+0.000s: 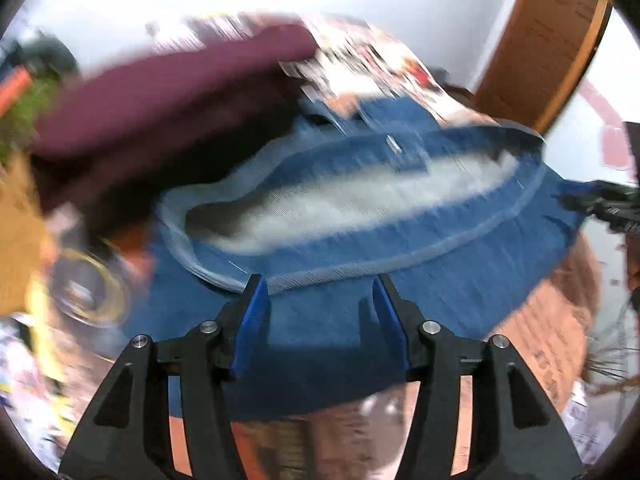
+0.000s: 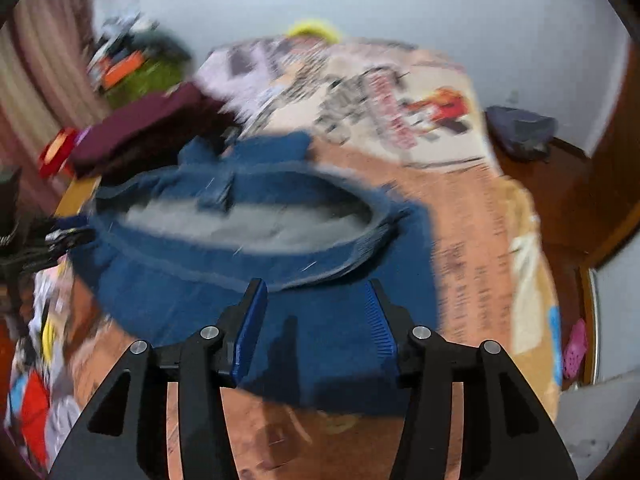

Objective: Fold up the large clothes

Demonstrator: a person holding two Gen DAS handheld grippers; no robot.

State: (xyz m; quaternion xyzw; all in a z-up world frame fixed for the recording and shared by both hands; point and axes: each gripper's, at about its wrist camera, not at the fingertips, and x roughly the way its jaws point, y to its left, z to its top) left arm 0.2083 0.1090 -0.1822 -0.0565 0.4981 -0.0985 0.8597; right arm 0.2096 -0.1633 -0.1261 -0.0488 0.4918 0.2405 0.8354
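Note:
A blue denim garment [image 1: 360, 248] lies folded on the printed bedspread, its waistband opening showing a pale lining [image 1: 344, 200]. It also shows in the right wrist view [image 2: 280, 280]. My left gripper [image 1: 318, 292] is open and empty just above the garment's near edge. My right gripper [image 2: 316, 296] is open and empty over the near edge too. The right gripper shows in the left wrist view [image 1: 600, 204] at the garment's right end. Both views are motion blurred.
A folded maroon garment [image 1: 168, 92] lies at the back left, also in the right wrist view [image 2: 148, 128]. Clutter lies along the left side [image 2: 36, 360]. A wooden door [image 1: 548, 40] stands at the right. A dark bag [image 2: 520, 132] sits at the bed's far right.

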